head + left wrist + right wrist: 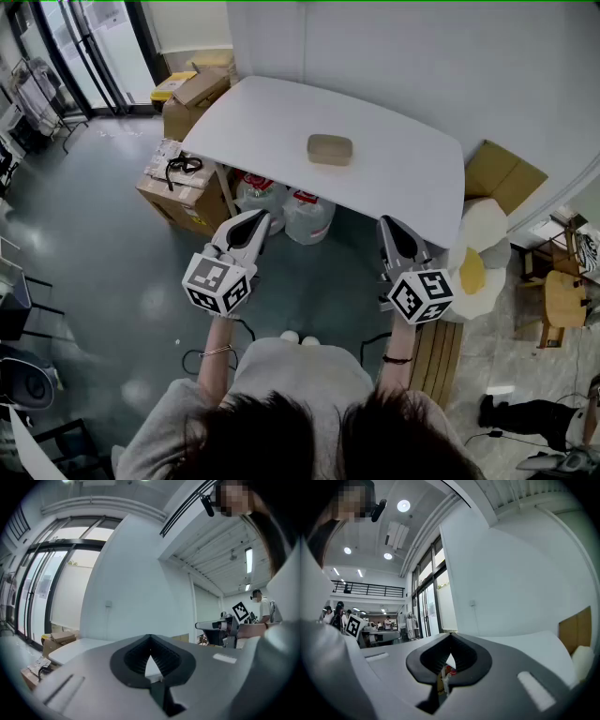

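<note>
A white table stands against the wall ahead, with a small tan, rounded box lying near its middle. Both grippers hang in the air in front of the table's near edge, short of the box. The left gripper points at the table's near-left part, and its jaws meet at the tip with nothing between them. The right gripper points at the near-right edge, its jaws likewise closed and empty. The table top shows beyond each pair of jaws in the gripper views.
Two large water jugs stand under the table. Cardboard boxes sit on the floor at its left, and one more at its right. An egg-shaped cushion, a wooden stool and wooden slats are at the right.
</note>
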{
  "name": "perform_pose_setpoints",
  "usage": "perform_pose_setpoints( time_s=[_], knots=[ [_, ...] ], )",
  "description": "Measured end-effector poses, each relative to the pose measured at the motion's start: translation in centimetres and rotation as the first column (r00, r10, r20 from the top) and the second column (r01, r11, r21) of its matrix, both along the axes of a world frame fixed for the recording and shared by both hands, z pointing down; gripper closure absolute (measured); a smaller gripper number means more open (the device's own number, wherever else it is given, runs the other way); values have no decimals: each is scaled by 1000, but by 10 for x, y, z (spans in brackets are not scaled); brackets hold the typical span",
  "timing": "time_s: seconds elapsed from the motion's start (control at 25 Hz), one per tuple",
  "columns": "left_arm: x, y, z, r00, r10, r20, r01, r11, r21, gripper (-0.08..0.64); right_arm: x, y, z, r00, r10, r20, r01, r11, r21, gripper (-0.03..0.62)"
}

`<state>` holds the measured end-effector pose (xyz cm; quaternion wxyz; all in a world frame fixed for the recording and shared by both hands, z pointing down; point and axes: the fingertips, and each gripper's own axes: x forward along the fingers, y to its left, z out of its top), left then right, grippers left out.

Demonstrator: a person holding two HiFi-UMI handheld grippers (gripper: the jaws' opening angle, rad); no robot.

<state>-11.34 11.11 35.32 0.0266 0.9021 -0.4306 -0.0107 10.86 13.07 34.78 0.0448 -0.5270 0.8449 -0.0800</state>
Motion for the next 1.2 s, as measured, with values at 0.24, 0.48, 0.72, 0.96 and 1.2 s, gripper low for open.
perform_pose_setpoints(
  time_s=[0.24,0.48,0.72,0.96,1.2],
  knots=[
    [1,4,-2,1000,-1,-2,1,1000,-1,569,2,3,-1,1000,2,-2,-2,1000,-2,580],
    [4,2,-1,1000,-8,-2,8,1000,-5,569,8,0,0,1000,-1,7,1,1000,0,580],
    [7,-1,2,1000,-13,-5,13,1000,-9,569,10,-2,4,1000,-13,19,13,1000,-8,578],
    [17,-3,5,1000,-20,-11,20,1000,-11,569,19,-9,9,999,-23,37,23,1000,-14,578],
    [15,-8,8,999,-42,-17,42,999,-20,569,16,-20,6,998,-48,42,49,999,-13,578]
  ],
)
